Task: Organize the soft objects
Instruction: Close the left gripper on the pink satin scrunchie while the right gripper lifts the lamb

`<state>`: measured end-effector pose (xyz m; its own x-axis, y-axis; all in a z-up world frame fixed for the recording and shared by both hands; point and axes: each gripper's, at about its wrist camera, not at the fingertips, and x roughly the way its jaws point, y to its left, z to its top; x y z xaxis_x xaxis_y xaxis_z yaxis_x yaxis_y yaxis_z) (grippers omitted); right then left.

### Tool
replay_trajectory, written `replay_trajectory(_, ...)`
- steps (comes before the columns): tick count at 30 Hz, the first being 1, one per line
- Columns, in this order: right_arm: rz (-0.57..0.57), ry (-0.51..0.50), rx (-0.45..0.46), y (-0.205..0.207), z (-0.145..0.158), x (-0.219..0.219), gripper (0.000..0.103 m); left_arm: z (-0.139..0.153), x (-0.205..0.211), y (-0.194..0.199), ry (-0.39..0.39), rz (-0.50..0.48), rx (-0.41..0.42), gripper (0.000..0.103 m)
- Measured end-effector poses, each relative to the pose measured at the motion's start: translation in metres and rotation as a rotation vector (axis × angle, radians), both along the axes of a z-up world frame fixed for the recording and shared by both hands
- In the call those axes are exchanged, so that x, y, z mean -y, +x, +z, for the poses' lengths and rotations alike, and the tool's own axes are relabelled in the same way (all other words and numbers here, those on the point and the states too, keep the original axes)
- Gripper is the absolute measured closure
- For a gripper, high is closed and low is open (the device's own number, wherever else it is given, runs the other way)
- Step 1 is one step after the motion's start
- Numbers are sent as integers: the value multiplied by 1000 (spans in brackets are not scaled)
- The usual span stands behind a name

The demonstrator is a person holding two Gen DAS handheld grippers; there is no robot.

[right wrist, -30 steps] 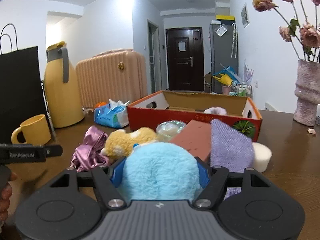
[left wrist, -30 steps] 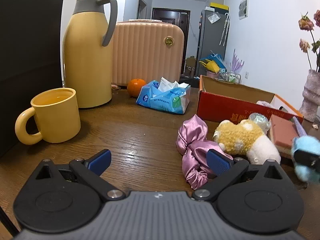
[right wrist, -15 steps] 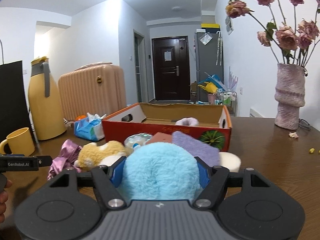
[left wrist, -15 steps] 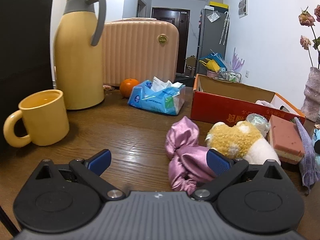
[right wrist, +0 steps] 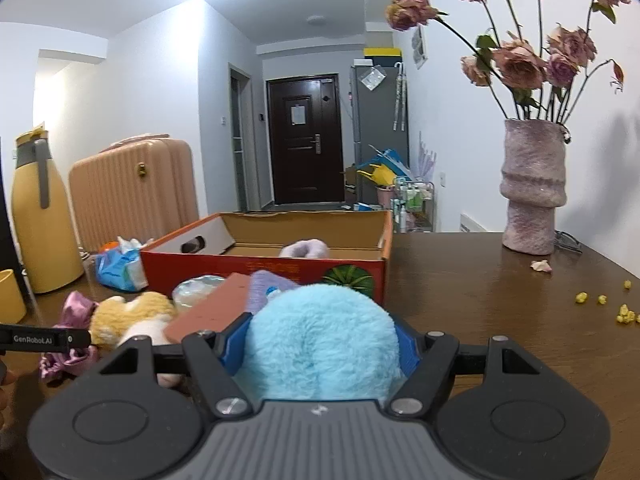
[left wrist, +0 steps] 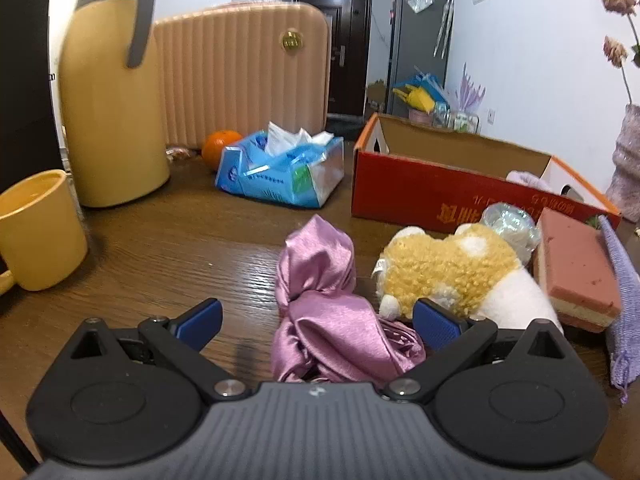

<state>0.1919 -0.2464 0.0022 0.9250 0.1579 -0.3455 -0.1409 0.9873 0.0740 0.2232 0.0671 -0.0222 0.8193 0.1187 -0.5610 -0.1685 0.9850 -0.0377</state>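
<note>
Left-wrist view: the left gripper (left wrist: 316,322) hangs low over a dark wooden table (left wrist: 160,248) with its blue-padded jaws spread wide and pressing on nothing; a crumpled pink satin cloth (left wrist: 324,312) lies on the table between them, nearer the right-hand pad. Just beside the cloth, to the right, lies a yellow-and-white plush toy (left wrist: 460,276), and beyond it a clear crinkled wrapper (left wrist: 508,220), a pink sponge block (left wrist: 576,276) and a lilac knitted cloth (left wrist: 620,292) draped along the sponge's far side. An open red cardboard box (left wrist: 420,188) stands behind these items and holds a pale lilac soft object (left wrist: 528,180) near its right end. Further left are a blue tissue pack (left wrist: 276,172), an orange (left wrist: 220,148), a tall yellow thermos (left wrist: 108,92), a yellow mug (left wrist: 40,228) and a ribbed peach suitcase (left wrist: 240,72). Right-wrist view: the right gripper (right wrist: 320,346) is clamped on a fluffy blue plush (right wrist: 320,340), whose fur bulges out between the blue pads and is raised off the table, in front of the red box's near wall. A pink vase of dried roses (right wrist: 532,188) stands on the table to the right, well apart from the box, with small yellow crumbs (right wrist: 616,304) scattered nearby.
</note>
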Motion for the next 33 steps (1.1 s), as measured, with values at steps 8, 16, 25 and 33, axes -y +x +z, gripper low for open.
replay_trajectory(8,-35,-8,-16,7,-4,16,33,-13,-5,25,-23,-4,-99,0)
replay_trajectory(16,-38,-15,-35,10,-8,17,32,-16,2,31,27,-23,-117,0)
replay_trajectory(25,-44,-23,-49,13,-11,16,32,-14,4,29,35,-41,-112,10)
replay_trajectory(33,-51,-28,-46,12,-11,15,32,-8,2,21,12,-63,-74,60)
